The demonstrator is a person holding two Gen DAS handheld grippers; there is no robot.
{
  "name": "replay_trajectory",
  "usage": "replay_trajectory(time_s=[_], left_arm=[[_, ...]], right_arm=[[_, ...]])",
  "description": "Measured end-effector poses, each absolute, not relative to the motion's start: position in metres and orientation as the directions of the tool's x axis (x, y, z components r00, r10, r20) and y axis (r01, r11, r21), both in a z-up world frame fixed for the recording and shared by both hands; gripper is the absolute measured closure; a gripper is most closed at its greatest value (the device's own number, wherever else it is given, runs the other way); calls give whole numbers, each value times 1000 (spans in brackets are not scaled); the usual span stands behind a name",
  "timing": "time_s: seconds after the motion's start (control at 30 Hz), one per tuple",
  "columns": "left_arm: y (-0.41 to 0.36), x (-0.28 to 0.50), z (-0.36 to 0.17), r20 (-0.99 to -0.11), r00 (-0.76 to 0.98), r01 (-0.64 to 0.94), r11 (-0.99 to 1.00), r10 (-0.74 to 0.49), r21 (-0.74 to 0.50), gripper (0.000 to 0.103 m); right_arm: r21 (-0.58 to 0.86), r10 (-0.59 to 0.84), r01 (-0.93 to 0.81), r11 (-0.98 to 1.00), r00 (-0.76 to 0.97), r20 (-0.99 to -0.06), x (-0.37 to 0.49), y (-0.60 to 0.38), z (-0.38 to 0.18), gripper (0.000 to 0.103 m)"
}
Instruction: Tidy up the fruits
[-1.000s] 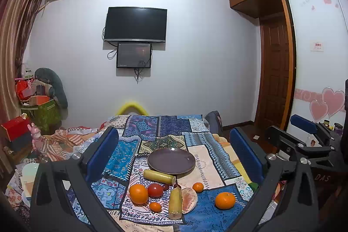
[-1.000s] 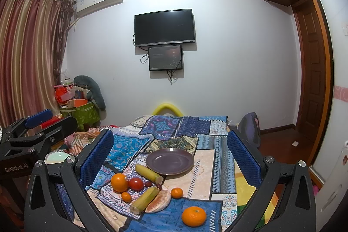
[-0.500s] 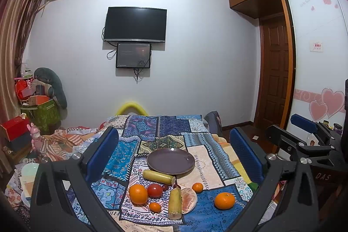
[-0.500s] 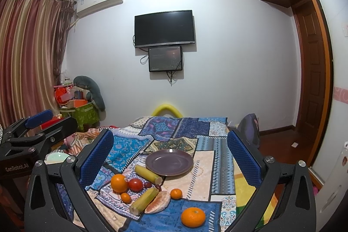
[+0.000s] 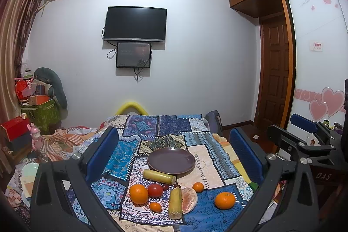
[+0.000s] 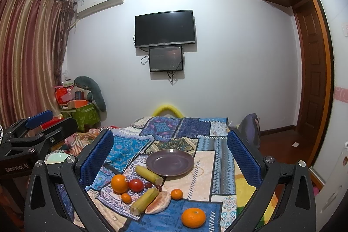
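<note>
Fruit (image 5: 138, 193) beside bare purple plate (image 5: 171, 160), left tool (image 5: 174, 152) and right tool (image 6: 170, 150) both released, holding nothing.

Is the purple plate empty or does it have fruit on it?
Empty. The purple plate shows only its bare surface; the oranges, tomato and other fruit all lie on the patchwork cloth in front of it.

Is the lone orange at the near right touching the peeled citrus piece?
Apart. The right wrist view shows blue cloth between the lone orange and the peeled citrus piece; the left wrist view shows the same gap.
</note>
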State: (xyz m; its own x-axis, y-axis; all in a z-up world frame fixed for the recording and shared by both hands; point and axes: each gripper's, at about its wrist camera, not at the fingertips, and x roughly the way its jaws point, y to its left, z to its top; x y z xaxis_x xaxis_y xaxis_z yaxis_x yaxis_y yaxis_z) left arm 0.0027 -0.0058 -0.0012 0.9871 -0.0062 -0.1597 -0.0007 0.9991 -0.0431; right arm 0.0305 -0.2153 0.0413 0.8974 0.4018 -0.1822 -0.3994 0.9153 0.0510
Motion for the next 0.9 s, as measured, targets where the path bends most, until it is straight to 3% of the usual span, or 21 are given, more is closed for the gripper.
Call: replay_trajectory(time_s=[0.27,0.53,0.9], left_arm=[[2,23,-14,-227,974,-8,1000,2,-25,0],[17,43,-36,-316,948,35,999,-46,-41,0],[40,89,-81,-496,868,-8,999,-12,-38,0]], right_arm=[[49,402,-403,914,878,-261,46,-215,24,0],[43,368,-384,922,839,-400,74,-225,-9,0],[7,262,-329,944,740,-619,110,-243,-69,0]])
